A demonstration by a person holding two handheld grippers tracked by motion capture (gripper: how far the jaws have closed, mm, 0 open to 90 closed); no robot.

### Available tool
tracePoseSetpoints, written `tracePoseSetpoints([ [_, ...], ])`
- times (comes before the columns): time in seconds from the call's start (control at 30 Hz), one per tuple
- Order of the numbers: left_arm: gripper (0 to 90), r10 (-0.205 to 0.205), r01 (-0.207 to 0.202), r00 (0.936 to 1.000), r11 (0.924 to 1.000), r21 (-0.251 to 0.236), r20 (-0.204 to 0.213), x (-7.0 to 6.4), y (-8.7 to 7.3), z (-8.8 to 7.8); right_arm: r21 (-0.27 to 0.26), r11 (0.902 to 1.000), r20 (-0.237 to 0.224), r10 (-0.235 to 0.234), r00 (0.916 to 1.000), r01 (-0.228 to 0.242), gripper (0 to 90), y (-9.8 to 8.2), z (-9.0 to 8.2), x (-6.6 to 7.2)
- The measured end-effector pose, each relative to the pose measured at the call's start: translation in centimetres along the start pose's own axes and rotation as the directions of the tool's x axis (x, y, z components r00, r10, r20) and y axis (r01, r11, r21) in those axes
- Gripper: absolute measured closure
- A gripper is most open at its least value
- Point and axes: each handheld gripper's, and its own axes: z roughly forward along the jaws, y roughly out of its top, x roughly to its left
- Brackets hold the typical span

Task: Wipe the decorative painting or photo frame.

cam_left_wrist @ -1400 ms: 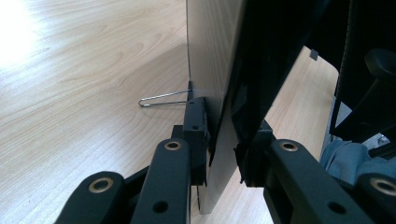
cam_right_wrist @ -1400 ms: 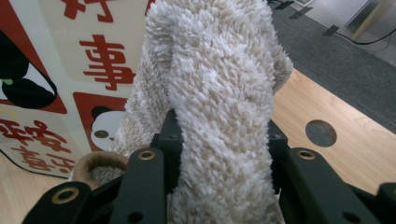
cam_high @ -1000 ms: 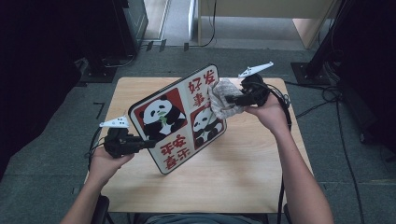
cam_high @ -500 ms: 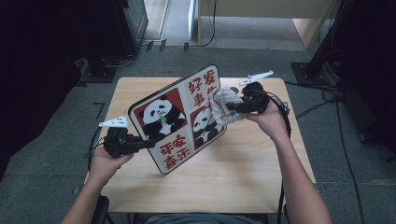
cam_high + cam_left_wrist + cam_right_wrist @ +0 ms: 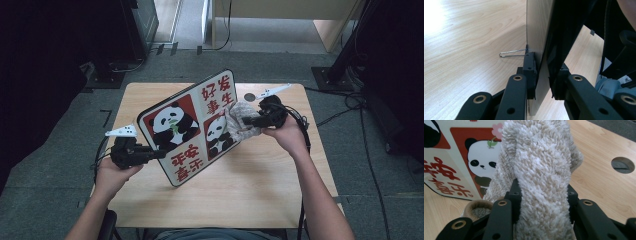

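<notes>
From the high view, a person sits at a wooden table point(image 5: 260, 190) and props a panda board point(image 5: 192, 125) on its lower edge, tilted, printed face toward the camera. The left gripper point(image 5: 150, 152) pinches the board's near left edge; the right gripper point(image 5: 245, 121) holds a fluffy beige cloth point(image 5: 240, 122) just beyond its jaw tips, pressed against the board's right panda panel. A round hole point(image 5: 249, 97) in the tabletop lies a little past the right gripper. In the left gripper view, the two black jaws are clamped on the board point(image 5: 537, 37), one pad on each face, with the board's edge running up between them; a thin wire clip point(image 5: 512, 53) sticks out from the board just ahead of the left-hand jaw, above the table point(image 5: 469, 50). In the right gripper view, the jaws squeeze a thick fold of the cloth point(image 5: 541, 175), which bulges up and forward between them; ahead and to the left stands the board point(image 5: 461, 157) with its panda picture. The likely trouble: pushing the cloth too hard could swing or tip the board, since only one edge is gripped, or drag it out from the left jaws. The bulky cloth could also work loose from its pinch while rubbing.
</notes>
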Motion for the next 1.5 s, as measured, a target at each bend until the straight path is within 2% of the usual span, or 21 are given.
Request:
tracePoseSetpoints([
  [0.13,77.7,0.002,-0.002,1.0000,1.0000,0.000,0.000,0.0,0.0,0.0,0.008,0.9998,-0.012,0.018,0.9998,-0.018,63.3,-0.8,0.6,-0.1],
  [0.43,77.7,0.006,-0.006,1.0000,1.0000,0.001,0.001,0.0,0.0,0.0,0.016,0.9996,-0.015,0.024,0.9996,-0.024,63.2,-2.3,1.5,-0.2],
  [0.7,77.8,0.005,-0.005,1.0000,1.0000,-0.001,0.000,0.0,0.0,0.0,0.055,0.9977,-0.020,0.040,0.9990,-0.039,63.1,-3.7,2.5,-0.5],
  [0.83,77.7,0.007,-0.007,1.0000,1.0000,-0.002,-0.002,-0.1,0.0,0.0,0.049,0.9981,-0.019,0.039,0.9991,-0.038,62.7,-4.5,3.1,-0.8],
  [1.0,77.7,0.009,-0.009,1.0000,1.0000,-0.003,0.000,0.0,-0.1,0.0,0.074,0.9963,-0.015,0.044,0.9989,-0.043,62.9,-5.2,3.8,-0.8],
  [1.1,77.5,0.008,-0.008,1.0000,1.0000,-0.005,0.004,0.0,-0.1,0.0,0.109,0.9929,-0.009,0.048,0.9988,-0.047,62.9,-5.5,4.1,-0.8],
  [1.5,77.4,0.005,-0.005,1.0000,1.0000,-0.008,0.006,0.0,-0.1,0.0,0.167,0.9835,-0.007,0.072,0.9974,-0.070,62.9,-7.2,5.4,-1.0],
])
